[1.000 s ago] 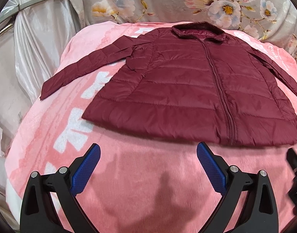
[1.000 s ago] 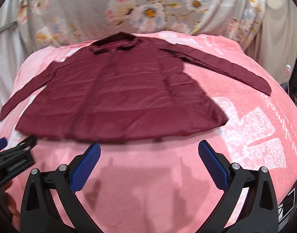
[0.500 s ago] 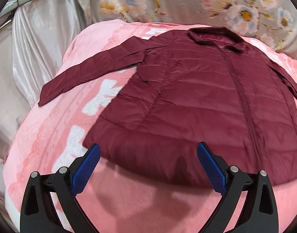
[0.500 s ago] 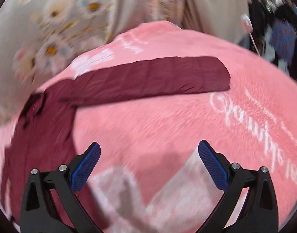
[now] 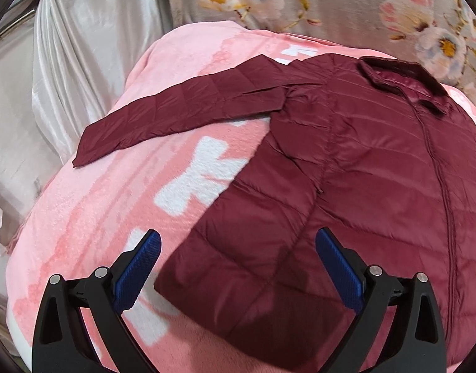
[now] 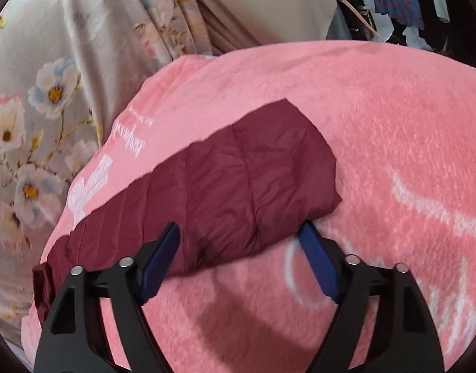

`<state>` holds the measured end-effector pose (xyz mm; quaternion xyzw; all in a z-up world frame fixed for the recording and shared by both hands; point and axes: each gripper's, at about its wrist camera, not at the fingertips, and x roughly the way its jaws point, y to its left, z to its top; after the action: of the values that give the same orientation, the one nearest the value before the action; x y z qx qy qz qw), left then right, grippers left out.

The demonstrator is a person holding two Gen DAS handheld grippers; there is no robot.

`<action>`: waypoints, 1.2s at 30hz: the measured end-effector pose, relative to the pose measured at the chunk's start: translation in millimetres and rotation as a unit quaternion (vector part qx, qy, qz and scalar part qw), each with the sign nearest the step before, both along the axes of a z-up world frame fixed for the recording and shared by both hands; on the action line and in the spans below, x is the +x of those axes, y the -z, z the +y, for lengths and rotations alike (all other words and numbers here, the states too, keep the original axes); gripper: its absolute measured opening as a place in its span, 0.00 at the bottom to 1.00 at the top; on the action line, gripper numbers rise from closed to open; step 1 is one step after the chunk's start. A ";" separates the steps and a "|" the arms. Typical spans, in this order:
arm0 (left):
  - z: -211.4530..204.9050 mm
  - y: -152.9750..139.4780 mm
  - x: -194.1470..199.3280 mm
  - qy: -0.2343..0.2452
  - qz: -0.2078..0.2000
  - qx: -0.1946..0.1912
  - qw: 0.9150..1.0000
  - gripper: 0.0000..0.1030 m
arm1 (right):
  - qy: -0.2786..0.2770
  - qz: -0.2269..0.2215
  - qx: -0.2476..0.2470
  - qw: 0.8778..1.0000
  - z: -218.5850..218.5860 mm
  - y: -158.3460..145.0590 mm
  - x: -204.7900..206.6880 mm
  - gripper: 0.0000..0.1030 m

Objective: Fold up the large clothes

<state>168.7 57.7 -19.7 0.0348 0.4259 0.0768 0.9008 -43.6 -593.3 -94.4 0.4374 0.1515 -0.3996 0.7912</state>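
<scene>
From the left wrist we look steeply down, close over the quilted maroon puffer jacket (image 5: 347, 171). From the right wrist we face its far sleeve cuff (image 6: 269, 171). Both views share the fuzzy pink blanket (image 5: 113, 202).

Count, both views together.

Jackets: one, a maroon quilted jacket (image 5: 362, 161), with one collar (image 5: 403, 80) at the far right and one zip line (image 5: 446, 192) down the front. Sleeves: two, one sleeve (image 5: 182, 115) lying out to the left in the left wrist view, the other sleeve (image 6: 238, 183) in the right wrist view.

Blankets: one pink blanket (image 5: 91, 211) under the jacket.

Hand-held grippers: two, left hand-held gripper (image 5: 238, 270) and right hand-held gripper (image 6: 238, 255); two blue pads (image 5: 138, 267) on each, four in all.

Floral curtains: one floral curtain (image 5: 331, 3) at the far side.
</scene>
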 end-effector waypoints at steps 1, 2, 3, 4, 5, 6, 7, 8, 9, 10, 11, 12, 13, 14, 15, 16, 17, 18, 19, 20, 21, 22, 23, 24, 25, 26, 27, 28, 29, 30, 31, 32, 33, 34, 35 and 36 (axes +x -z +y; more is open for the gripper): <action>0.3 0.4 1.1 -0.001 0.000 0.000 1.000 0.95 | -0.004 -0.010 0.007 1.000 -5.1 1.1 2.5 0.42; 1.1 0.8 2.6 -0.003 0.000 0.001 1.000 0.95 | -0.006 -0.018 0.016 1.000 -8.8 2.8 3.5 0.23; 2.3 1.1 4.3 -0.005 0.000 0.002 1.000 0.95 | -0.006 -0.027 0.032 0.999 -15.0 4.4 9.2 0.11; 3.7 1.6 5.9 -0.007 0.000 0.003 1.000 0.95 | -0.005 -0.033 0.035 0.999 -16.9 2.9 13.8 0.09; 5.7 2.3 7.2 -0.010 0.000 0.005 1.000 0.95 | -0.005 -0.035 0.028 0.999 -16.8 -2.3 19.5 0.06; 7.7 3.1 8.5 -0.013 0.001 0.007 1.000 0.95 | -0.007 -0.031 0.004 0.999 -11.8 -17.8 30.6 0.05; 10.1 3.8 9.4 -0.017 0.002 0.009 1.000 0.95 | -0.015 -0.030 -0.016 0.999 -5.4 -29.6 38.5 0.05; 13.7 5.1 11.1 -0.022 0.005 0.012 1.000 0.95 | -0.030 -0.030 -0.044 0.998 5.1 -47.4 49.6 0.05; 16.5 6.4 12.6 -0.025 0.007 0.015 1.000 0.95 | -0.054 -0.032 -0.079 0.995 21.3 -70.6 64.4 0.05; 19.9 7.9 13.7 -0.031 0.010 0.017 0.999 0.95 | -0.078 -0.038 -0.106 0.991 37.0 -89.5 77.3 0.05; 23.8 9.2 14.7 -0.036 0.013 0.020 0.999 0.95 | -0.117 -0.047 -0.137 0.982 62.1 -115.0 96.2 0.05; 29.6 11.2 15.8 -0.044 0.016 0.023 0.999 0.95 | -0.145 -0.054 -0.156 0.976 80.4 -129.8 108.1 0.05; 35.4 13.1 16.6 -0.052 0.020 0.023 0.998 0.95 | -0.187 -0.061 -0.182 0.963 109.2 -149.1 126.4 0.05; 39.2 14.3 16.7 -0.057 0.022 0.023 0.998 0.95 | -0.215 -0.064 -0.201 0.954 130.9 -160.2 139.7 0.04; 45.6 16.3 17.0 -0.065 0.025 0.022 0.997 0.95 | -0.258 -0.064 -0.226 0.937 164.9 -173.5 158.6 0.04; 51.9 18.0 16.9 -0.072 0.028 0.019 0.997 0.95 | -0.294 -0.062 -0.246 0.922 195.7 -180.4 174.5 0.04; 55.8 19.0 16.6 -0.075 0.029 0.017 0.997 0.95 | -0.327 -0.059 -0.261 0.906 224.4 -184.4 188.2 0.04; 62.2 20.2 15.8 -0.080 0.030 0.013 0.996 0.95 | -0.375 -0.054 -0.275 0.884 265.7 -185.1 208.8 0.04; 64.3 20.9 14.7 -0.082 0.030 0.012 0.996 0.95 | -0.404 -0.052 -0.279 0.869 291.1 -182.3 222.7 0.04; 68.6 21.6 14.2 -0.082 0.031 0.009 0.996 0.95 | -0.438 -0.047 -0.281 0.853 320.9 -176.3 238.1 0.04; 70.1 22.0 13.8 -0.082 0.031 0.008 0.996 0.95 | -0.459 -0.043 -0.281 0.842 340.7 -170.8 248.4 0.05; 71.9 22.1 13.5 -0.081 0.031 0.006 0.996 0.95 | -0.485 -0.034 -0.282 0.827 365.0 -162.0 260.7 0.05; 73.6 21.8 13.7 -0.080 0.031 0.003 0.996 0.95 | -0.508 -0.024 -0.282 0.813 385.3 -152.7 271.6 0.06; 75.9 20.9 14.5 -0.076 0.031 -0.002 0.997 0.95 | -0.540 -0.013 -0.281 0.793 411.3 -139.1 282.9 0.08; 76.3 20.0 15.7 -0.072 0.032 -0.007 0.997 0.95 | -0.554 -0.008 -0.281 0.784 427.2 -131.8 283.1 0.09; 78.1 18.4 17.9 -0.066 0.034 -0.017 0.997 0.95 | -0.564 -0.005 -0.283 0.776 440.0 -125.1 283.3 0.20; 77.9 16.6 19.2 -0.060 0.036 -0.028 0.997 0.95 | -0.568 -0.007 -0.288 0.771 448.9 -121.0 281.6 0.38; 78.0 13.8 21.3 -0.052 0.036 -0.046 0.997 0.95 | -0.565 -0.015 -0.293 0.771 451.0 -120.2 276.4 0.47; 78.3 10.8 23.8 -0.044 0.035 -0.065 0.996 0.95 | -0.558 -0.024 -0.295 0.775 448.7 -121.2 270.4 0.57; 77.9 6.1 28.4 -0.031 0.032 -0.092 0.995 0.95 | -0.547 -0.034 -0.287 0.786 439.2 -122.4 263.8 0.57; 77.2 2.5 31.9 -0.021 0.030 -0.112 0.993 0.95 | -0.542 -0.037 -0.275 0.793 431.4 -122.5 261.3 0.57; 75.5 -0.7 36.7 -0.012 0.031 -0.134 0.990 0.95 | -0.534 -0.045 -0.249 0.807 414.0 -121.3 258.6 0.57; 72.0 -4.3 43.6 0.001 0.032 -0.165 0.986 0.95 | -0.526 -0.051 -0.226 0.818 398.7 -118.7 254.8 0.57; 66.9 -6.4 49.8 0.013 0.034 -0.191 0.981 0.95 | -0.519 -0.052 -0.212 0.826 389.7 -117.8 251.9 0.57; 61.3 -7.6 56.3 0.024 0.040 -0.212 0.976 0.95 | -0.510 -0.048 -0.199 0.835 379.0 -115.4 249.8 0.57; 51.0 -7.7 65.4 0.035 0.051 -0.236 0.970 0.95 | -0.497 -0.039 -0.190 0.846 366.5 -110.9 245.5 0.57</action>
<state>234.1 108.8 -12.0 -0.1596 0.4763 -0.0594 0.8626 202.0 -226.8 16.5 0.1602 0.2386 0.0430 0.9568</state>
